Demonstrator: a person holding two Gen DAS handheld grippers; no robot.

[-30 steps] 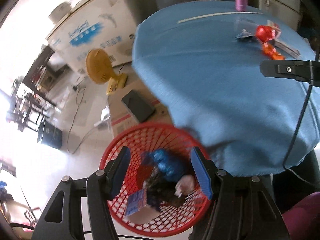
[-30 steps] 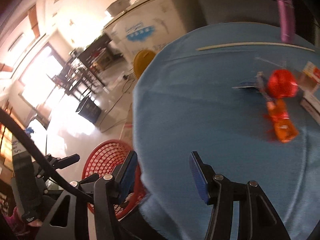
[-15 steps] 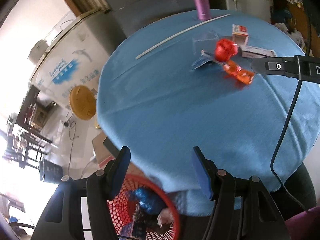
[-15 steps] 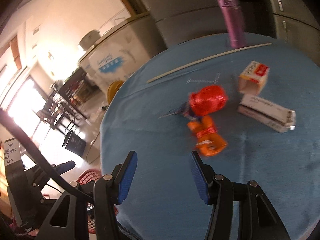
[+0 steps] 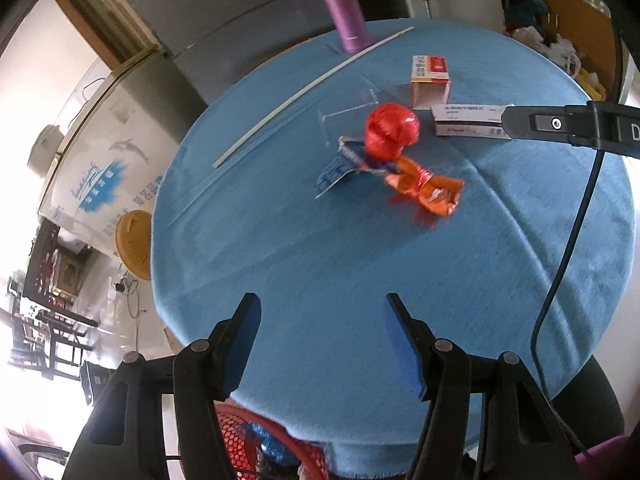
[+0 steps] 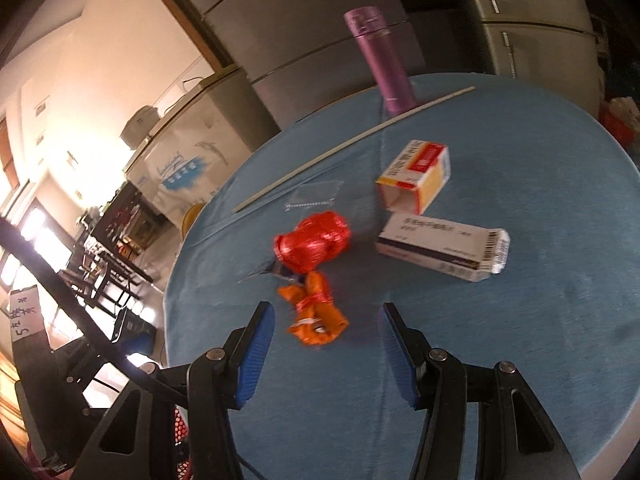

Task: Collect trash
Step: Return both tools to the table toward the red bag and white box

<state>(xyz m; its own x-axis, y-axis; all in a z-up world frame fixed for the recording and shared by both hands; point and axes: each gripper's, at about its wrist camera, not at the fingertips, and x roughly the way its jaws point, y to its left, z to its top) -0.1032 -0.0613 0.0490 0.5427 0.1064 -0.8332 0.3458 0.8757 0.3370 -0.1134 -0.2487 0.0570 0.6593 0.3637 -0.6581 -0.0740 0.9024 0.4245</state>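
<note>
On the round blue table lie a crumpled red foil wrapper, an orange wrapper and a blue wrapper. My left gripper is open and empty above the table's near edge. My right gripper is open and empty, with the orange wrapper just ahead between its fingers and the red wrapper beyond. The red mesh basket with trash shows below the table edge.
An open yellow and white carton and a long white box lie at the right. A purple flask and a white stick are at the back. A white freezer stands beyond the table.
Both grippers have moved from the basket at the table's edge up and over the table toward the wrappers. The right gripper now has the orange wrapper close in front of it.
</note>
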